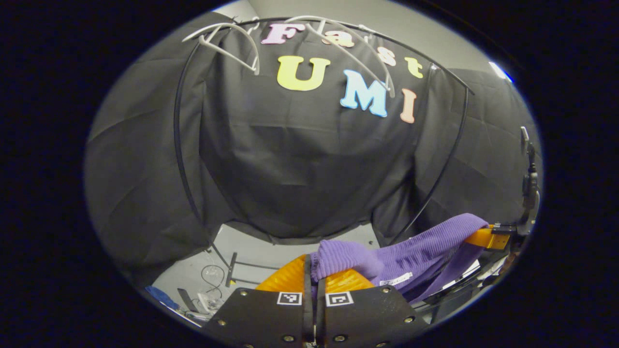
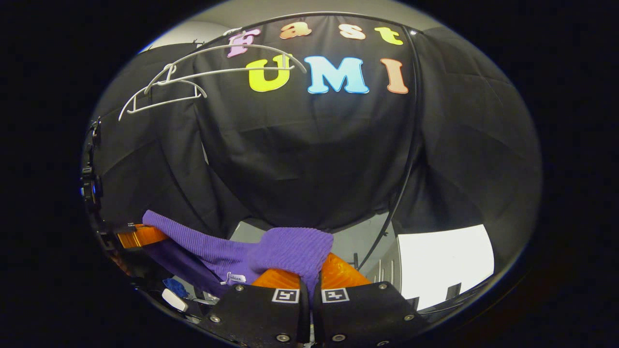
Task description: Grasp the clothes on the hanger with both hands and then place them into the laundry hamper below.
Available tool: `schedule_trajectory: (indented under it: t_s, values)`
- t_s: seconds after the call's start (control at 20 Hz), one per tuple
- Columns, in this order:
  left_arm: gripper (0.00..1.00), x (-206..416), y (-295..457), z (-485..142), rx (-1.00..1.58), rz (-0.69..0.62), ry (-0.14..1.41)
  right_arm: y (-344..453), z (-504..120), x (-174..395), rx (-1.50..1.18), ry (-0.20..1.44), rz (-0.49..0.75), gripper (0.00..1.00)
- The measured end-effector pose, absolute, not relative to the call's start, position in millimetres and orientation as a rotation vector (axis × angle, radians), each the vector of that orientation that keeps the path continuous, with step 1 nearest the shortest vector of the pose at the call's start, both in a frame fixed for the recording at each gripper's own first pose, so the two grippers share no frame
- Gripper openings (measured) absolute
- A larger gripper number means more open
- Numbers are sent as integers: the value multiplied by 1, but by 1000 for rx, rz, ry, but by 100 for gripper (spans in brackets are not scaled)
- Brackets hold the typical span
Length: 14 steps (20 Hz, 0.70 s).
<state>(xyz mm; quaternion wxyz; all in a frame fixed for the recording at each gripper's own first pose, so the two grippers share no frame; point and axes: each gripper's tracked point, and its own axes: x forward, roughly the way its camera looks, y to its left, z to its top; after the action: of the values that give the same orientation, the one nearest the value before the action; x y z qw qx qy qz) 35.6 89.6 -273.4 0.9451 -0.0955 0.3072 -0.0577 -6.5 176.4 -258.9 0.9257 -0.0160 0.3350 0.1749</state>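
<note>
both grippers sit closest to the lens, each with its fingers drawn together and a fold of the purple knitted garment [image 1: 387, 256] pinched between them; in the left gripper view the left gripper [image 1: 314, 275] clamps a bunched corner of the cloth, and the right gripper [image 1: 488, 237] shows farther off at the right edge, holding the other end; in the right gripper view the right gripper [image 2: 309, 270] bites a similar bunch of the purple knitted garment [image 2: 290, 249], with the left gripper [image 2: 140, 237] off to the left; the cloth spans between them, sagging slightly, with a small white label hanging from its lower edge; the white hangers [image 2: 193, 77] hang bare on the black rail [image 1: 179, 135] high above, so the garment looks already free of them and well below; the hamper cannot be made out with certainty, though a pale shape low in the right gripper view may be part of it; judged from this, the step in hand is the lowering; it would go best with both hands descending together at an even pace, keeping the span level so neither pinch takes all the weight, holding both grips closed until the cloth hangs over the hamper's mouth, and letting the trailing lower edge enter first so it does not catch on the rim
</note>
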Motion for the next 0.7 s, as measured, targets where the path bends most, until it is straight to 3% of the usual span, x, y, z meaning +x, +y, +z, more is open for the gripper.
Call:
schedule_trajectory:
  t_s: [0.4, 0.7]
  values:
    - [3, 46, 68, -340, -121, -180, 739, 177, -327, -21, 26, 878, 298, 3]
    - [0, 40, 67, -371, -146, -167, 802, 171, -344, -32, 40, 953, 261, 3]
